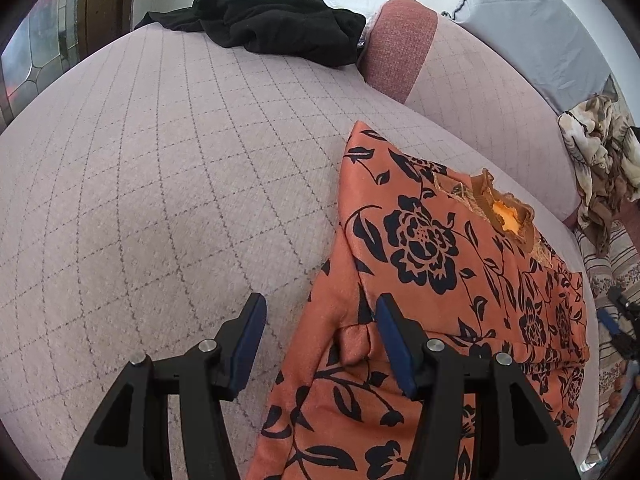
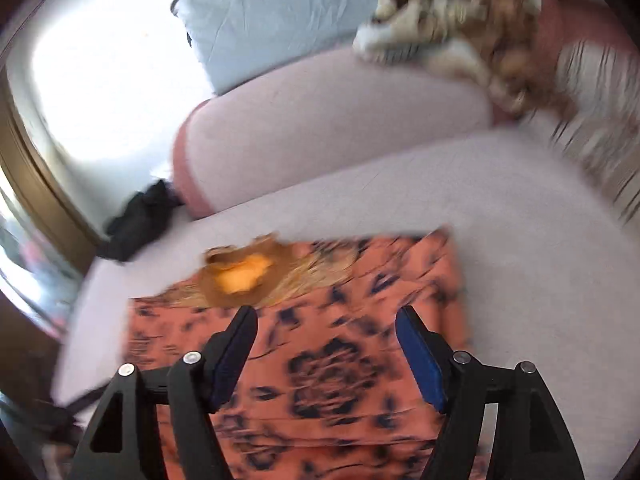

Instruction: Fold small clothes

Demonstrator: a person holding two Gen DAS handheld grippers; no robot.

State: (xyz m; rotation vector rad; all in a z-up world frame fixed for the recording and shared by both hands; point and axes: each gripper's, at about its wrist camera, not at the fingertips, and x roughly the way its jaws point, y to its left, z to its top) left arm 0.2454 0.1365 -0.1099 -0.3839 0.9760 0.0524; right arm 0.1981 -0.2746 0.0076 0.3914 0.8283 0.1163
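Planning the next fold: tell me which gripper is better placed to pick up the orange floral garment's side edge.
Left, probably. The left gripper is open with the orange floral garment edge and a small fold between its fingers. The right gripper is open too, but hovers over the garment's middle, in a blurred view.

- We are in a home living room: a quilted sofa [image 1: 160, 168] with its armrest [image 1: 394, 48].
- We see a cushion [image 1: 532, 32], a blanket [image 1: 600, 152] and loose black clothes [image 1: 272, 24].

low over sofa [image 1: 160, 152], sharing orange garment [image 1: 440, 264]
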